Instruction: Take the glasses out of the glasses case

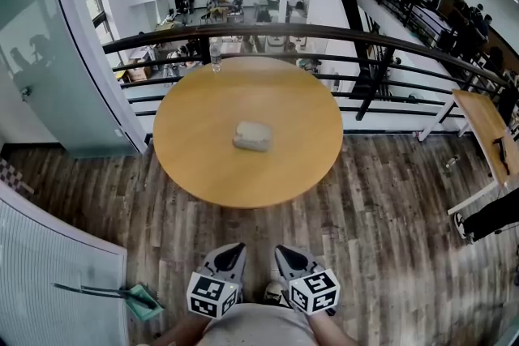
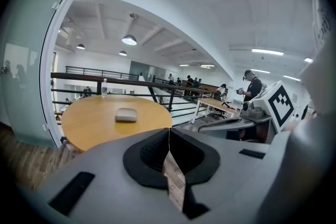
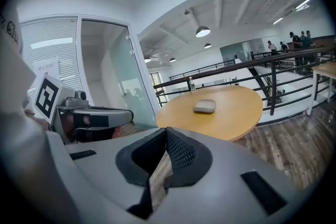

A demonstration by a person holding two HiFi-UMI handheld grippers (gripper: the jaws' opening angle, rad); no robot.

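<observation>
A closed grey glasses case (image 1: pixel 252 136) lies near the middle of a round wooden table (image 1: pixel 195 158). Both grippers hang low over the floor close to my body, well short of the table's near edge. My left gripper (image 1: pixel 234 250) and right gripper (image 1: pixel 285 252) sit side by side, each shut with nothing between the jaws. In the left gripper view the jaws (image 2: pixel 169 131) meet in a thin line, with the case (image 2: pixel 126 114) far ahead. The right gripper view shows its jaws (image 3: pixel 166 131) closed too and the case (image 3: pixel 204 106) on the table beyond.
A clear water bottle (image 1: pixel 216 53) stands at the table's far edge by a black railing (image 1: pixel 340 32). A glass wall (image 1: pixel 49 53) rises at left. Another table (image 1: pixel 486 126) stands at right. A green dustpan (image 1: pixel 139 298) lies on the wood floor at lower left.
</observation>
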